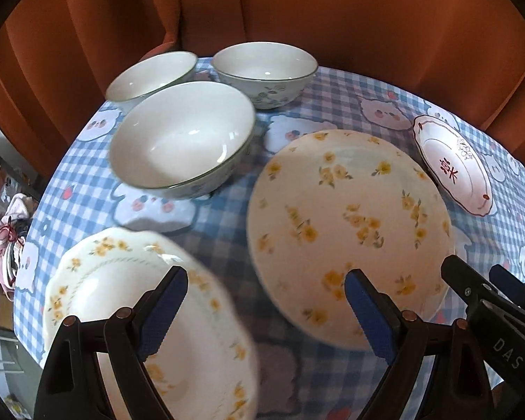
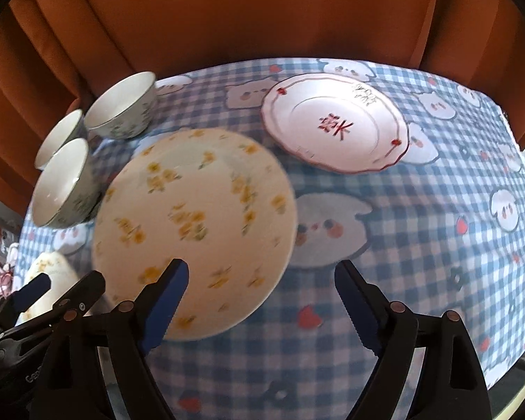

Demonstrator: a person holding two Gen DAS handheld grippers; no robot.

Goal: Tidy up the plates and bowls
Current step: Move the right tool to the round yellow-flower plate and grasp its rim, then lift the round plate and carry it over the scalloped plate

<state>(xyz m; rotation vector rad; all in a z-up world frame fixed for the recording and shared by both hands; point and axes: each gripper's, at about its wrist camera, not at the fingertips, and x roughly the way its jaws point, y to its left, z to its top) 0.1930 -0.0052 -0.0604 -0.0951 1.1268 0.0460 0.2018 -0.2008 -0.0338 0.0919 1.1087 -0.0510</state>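
Blue-padded jaws stand spread and empty on both the left gripper (image 1: 266, 309) and the right gripper (image 2: 260, 302), poised over the checked bench (image 2: 420, 245) rather than pinching anything. Just beyond them lie the big yellow-flowered plate (image 1: 346, 231), a scalloped plate (image 1: 129, 301) and a red-trimmed plate (image 2: 332, 122), each apart and unstacked; farther off, three bowls (image 1: 182, 140) cluster together, likely still awaiting sorting
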